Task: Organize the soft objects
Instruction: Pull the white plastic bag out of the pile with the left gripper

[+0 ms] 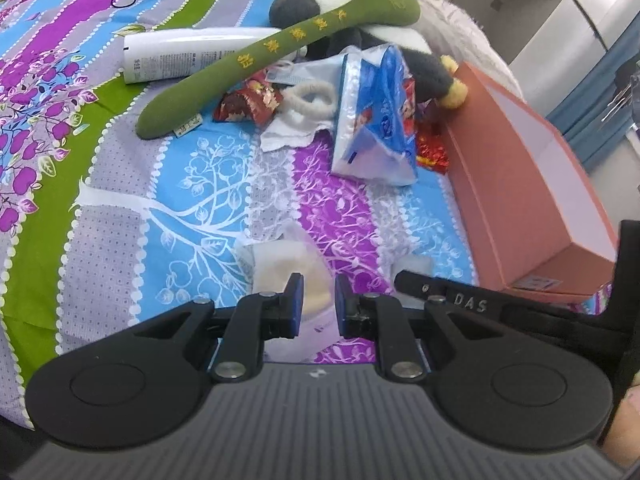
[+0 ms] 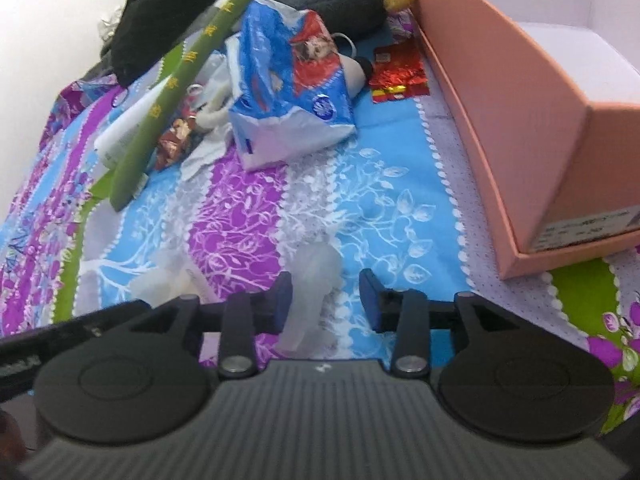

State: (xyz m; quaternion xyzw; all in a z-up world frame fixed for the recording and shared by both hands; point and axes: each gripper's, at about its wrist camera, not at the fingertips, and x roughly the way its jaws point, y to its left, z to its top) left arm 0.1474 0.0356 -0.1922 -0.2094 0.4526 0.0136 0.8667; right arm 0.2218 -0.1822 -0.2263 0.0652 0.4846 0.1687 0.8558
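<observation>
In the left wrist view my left gripper [image 1: 318,285] is shut on a clear plastic bag [image 1: 292,256] with something pale inside, just above the patterned bedsheet [image 1: 192,200]. In the right wrist view my right gripper [image 2: 326,280] stands open. A fold of the same clear plastic bag [image 2: 316,276] lies between its fingers, against the left one and apart from the right one. Farther up the bed lie a long green plush [image 1: 256,60], a grey-and-white penguin plush [image 1: 400,48] and a blue tissue pack [image 1: 372,120]. An open pink box [image 1: 520,184] stands at the right.
A white tube [image 1: 180,52], red foil wrappers [image 1: 248,100], a white hair tie [image 1: 312,98] and crumpled tissue lie around the plush toys. Dark clothing lies at the bed's far end. Another red wrapper [image 2: 398,74] lies beside the pink box [image 2: 520,100].
</observation>
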